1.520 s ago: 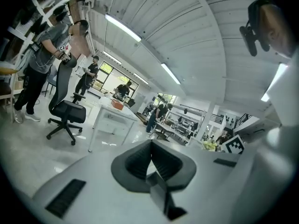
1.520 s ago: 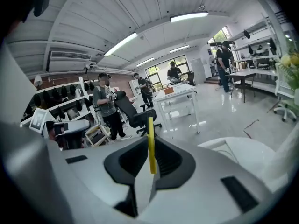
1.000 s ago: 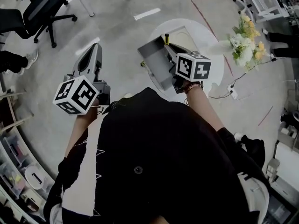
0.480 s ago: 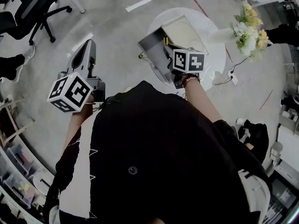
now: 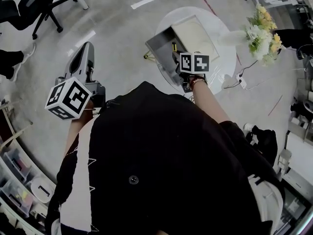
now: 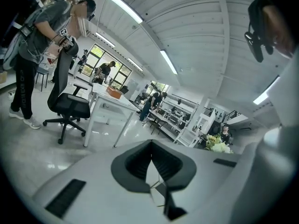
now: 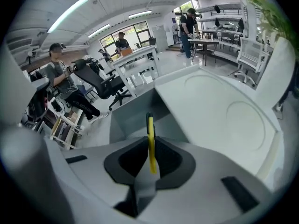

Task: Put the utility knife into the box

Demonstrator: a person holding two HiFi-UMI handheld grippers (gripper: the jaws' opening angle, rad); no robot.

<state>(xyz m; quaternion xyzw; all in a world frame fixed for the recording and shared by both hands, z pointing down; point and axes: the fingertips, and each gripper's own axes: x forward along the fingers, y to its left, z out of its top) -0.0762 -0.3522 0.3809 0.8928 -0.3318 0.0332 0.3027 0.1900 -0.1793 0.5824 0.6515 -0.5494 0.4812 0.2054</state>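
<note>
A yellow utility knife stands edge-on between the jaws of my right gripper, which is shut on it. In the head view the knife's tip pokes out over the open grey box. The box sits on a round white table, and its pale lid is folded back to the right. The right gripper view looks down into the box's inside, just ahead of the knife. My left gripper is held off to the left above the floor, shut and with nothing in it.
A bunch of yellow and white flowers stands at the table's right side. A power strip and cable lie on the floor beside it. An office chair is at the upper left and shelving runs along the left. People stand by desks farther off.
My right gripper with the knife has sunk a little toward the open box. The left gripper has drifted slightly left. The head view has shifted.
</note>
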